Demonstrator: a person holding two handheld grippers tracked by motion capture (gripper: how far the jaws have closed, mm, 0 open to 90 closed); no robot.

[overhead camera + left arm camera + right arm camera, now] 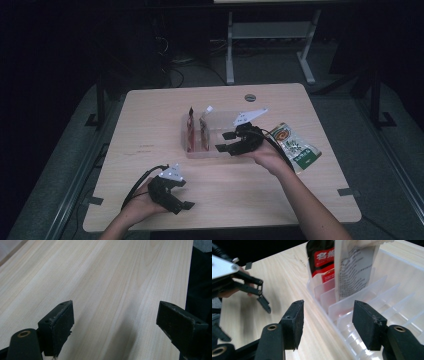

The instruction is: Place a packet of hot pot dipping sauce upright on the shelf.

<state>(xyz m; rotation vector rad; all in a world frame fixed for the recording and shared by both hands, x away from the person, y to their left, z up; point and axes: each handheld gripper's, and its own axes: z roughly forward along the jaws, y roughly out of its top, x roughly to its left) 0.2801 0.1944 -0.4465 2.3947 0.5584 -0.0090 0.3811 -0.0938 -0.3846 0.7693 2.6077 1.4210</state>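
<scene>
High view: clear divided organiser box [212, 150] sits mid-table [150, 165]; all places below are given rel. to that box. Two snack packets stand upright in its far-left slots: a red/black packet [190, 131] at the end, and a grey-backed packet [204, 131] one slot nearer the box centre. A green packet [294, 146] lies flat on the table just beside the box's right end. Right gripper [226, 141] hovers over the box's near-right part, jaws apart w/ nothing between them; no earlier frame, so nothing on motion. Right gripper view: pads [295, 322] straddle the near wall of the box [342, 332], grey-backed packet [354, 267] ahead, red/black one [322, 260] behind it, both free of the pads. Left gripper [177, 200] rests well to the near-left of the box, over bare wood; left gripper view shows jaws wide apart, empty. Judgement: the step in hand is prob. loading packets into slots, green one next, though whether the empty slots are all free is hard to tell thru the clear plastic. To do it well: pinch the green packet by an edge, stand it upright, line it w/ the dividers, lower it straight, and release only once it is seated.
</scene>
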